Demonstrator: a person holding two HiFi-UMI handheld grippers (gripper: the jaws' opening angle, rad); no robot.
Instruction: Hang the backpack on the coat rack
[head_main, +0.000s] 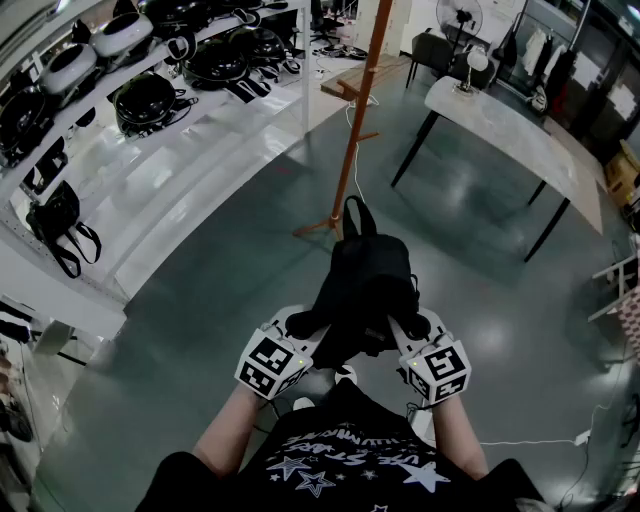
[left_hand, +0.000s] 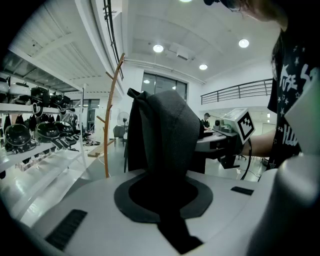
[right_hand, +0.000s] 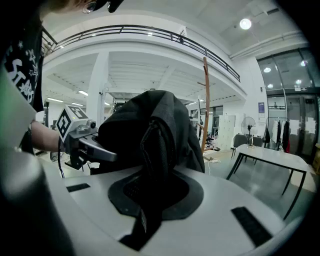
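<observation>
The backpack (head_main: 365, 280) hangs in the air in front of the person, clear of the floor. The left gripper (left_hand: 162, 197) is nearly closed and pinches its dark fabric, and the right gripper (right_hand: 155, 192) is clamped on a strap or seam. The pick-up looks done. The coat rack (head_main: 362, 110) stands well apart ahead, so carrying and hooking remain. No brand shows on the bag, and the pale starred print on the shirt (head_main: 350, 462) is too warped to read.

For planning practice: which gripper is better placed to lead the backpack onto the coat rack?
Left, marginally: the left gripper and right gripper clamp the backpack, but the coat rack stands ahead, slightly left of it.
</observation>
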